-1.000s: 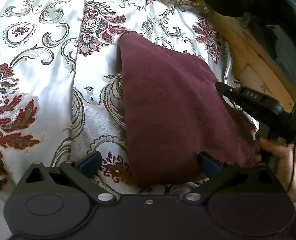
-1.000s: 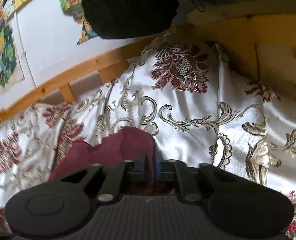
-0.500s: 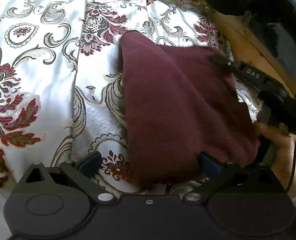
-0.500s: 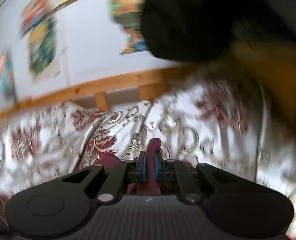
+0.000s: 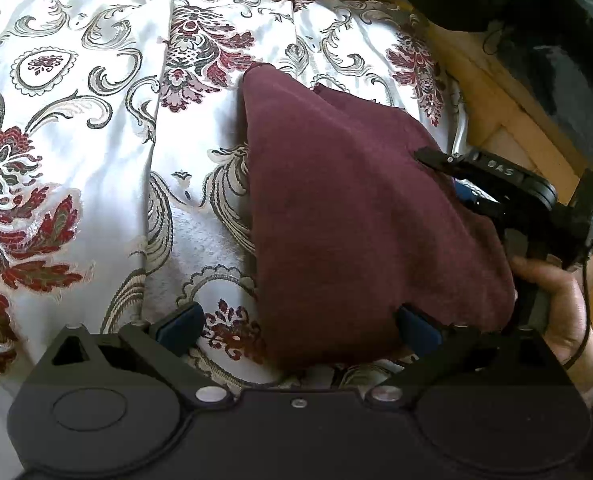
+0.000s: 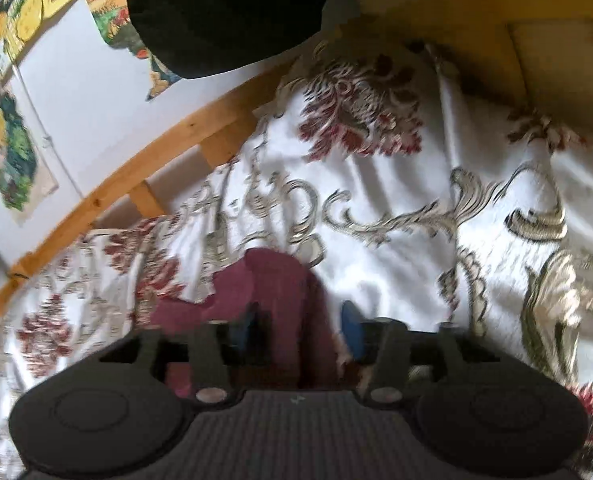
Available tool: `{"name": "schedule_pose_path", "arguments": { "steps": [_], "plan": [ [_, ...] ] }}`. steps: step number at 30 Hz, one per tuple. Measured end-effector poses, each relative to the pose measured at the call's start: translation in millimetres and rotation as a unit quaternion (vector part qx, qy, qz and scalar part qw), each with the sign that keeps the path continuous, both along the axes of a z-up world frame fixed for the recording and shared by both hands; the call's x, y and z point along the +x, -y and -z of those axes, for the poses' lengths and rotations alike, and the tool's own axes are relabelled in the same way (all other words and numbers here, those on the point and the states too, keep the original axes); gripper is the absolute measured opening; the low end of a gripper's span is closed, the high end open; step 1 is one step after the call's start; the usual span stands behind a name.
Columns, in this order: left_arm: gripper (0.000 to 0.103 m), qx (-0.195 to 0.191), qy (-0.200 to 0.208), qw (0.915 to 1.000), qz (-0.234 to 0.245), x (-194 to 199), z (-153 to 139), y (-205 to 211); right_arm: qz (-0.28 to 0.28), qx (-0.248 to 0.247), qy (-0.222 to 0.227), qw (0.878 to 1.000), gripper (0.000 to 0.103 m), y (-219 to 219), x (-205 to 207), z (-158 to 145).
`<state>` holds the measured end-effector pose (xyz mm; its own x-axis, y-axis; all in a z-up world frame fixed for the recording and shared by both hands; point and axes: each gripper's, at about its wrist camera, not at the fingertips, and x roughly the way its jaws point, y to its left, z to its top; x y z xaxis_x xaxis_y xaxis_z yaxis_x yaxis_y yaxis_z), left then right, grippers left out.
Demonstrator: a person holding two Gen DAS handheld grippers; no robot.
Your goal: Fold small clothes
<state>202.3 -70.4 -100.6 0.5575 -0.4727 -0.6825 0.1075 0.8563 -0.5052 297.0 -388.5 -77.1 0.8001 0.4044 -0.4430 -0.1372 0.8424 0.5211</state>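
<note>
Jaws apart, maroon cloth (image 5: 360,216) between.

A bed with a wooden frame (image 6: 108,196) carries everything, covered by a shiny white bedspread (image 5: 76,128) patterned with dark red flowers and grey scrolls. A dark red cloth (image 5: 356,220) lies directly on the bedspread near the bed's right edge, folded into a rough triangle. The bedspread is creased, with a long fold running beside the cloth.
</note>
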Motion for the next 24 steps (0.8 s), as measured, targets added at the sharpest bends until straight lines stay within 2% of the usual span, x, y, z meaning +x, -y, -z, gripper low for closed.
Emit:
{"name": "schedule_pose_path", "arguments": {
  "steps": [1, 2, 3, 4, 6, 8, 12, 14, 17, 21, 24],
  "plan": [
    [0.102, -0.001, 0.001, 1.0000, 0.001, -1, 0, 0, -0.013, 0.005, -0.004, 1.000, 0.076, 0, -1, -2],
    [0.102, -0.002, 0.001, 1.0000, 0.002, -1, 0, 0, -0.028, 0.007, -0.007, 1.000, 0.081, -1, -2, -5],
    [0.102, -0.003, 0.001, 1.0000, 0.002, -1, 0, 0, -0.043, 0.006, -0.010, 0.999, 0.091, -2, -6, -8],
    [0.102, -0.005, 0.001, 1.0000, 0.003, -1, 1, -1, -0.056, 0.003, -0.012, 0.998, 0.097, -4, -11, -11],
    [0.102, -0.007, 0.002, 1.0000, 0.003, -1, 1, -1, -0.079, -0.008, -0.016, 0.997, 0.101, -6, -22, -16],
    [0.102, -0.010, 0.004, 0.9999, 0.004, -1, 2, -2, -0.089, -0.035, -0.020, 0.995, 0.101, -10, -30, -19],
    [0.102, -0.011, 0.008, 0.9999, 0.005, -2, 3, -2, -0.089, -0.118, -0.032, 0.988, 0.101, -27, -32, -13],
    [0.102, -0.012, 0.009, 0.9999, 0.004, -3, 3, -2, -0.077, -0.123, -0.024, 0.989, 0.102, -31, -33, -9],
    [0.102, -0.014, 0.010, 0.9998, 0.004, -4, 2, -2, -0.056, -0.102, -0.016, 0.993, 0.102, -31, -34, -7],
    [0.102, -0.016, 0.012, 0.9998, 0.006, -6, 2, -3, -0.055, -0.080, -0.015, 0.995, 0.102, -26, -32, -8],
    [0.102, -0.013, 0.012, 0.9998, 0.004, -6, 2, -2, -0.059, -0.109, -0.022, 0.992, 0.102, -31, -30, -6]
  ]
}}
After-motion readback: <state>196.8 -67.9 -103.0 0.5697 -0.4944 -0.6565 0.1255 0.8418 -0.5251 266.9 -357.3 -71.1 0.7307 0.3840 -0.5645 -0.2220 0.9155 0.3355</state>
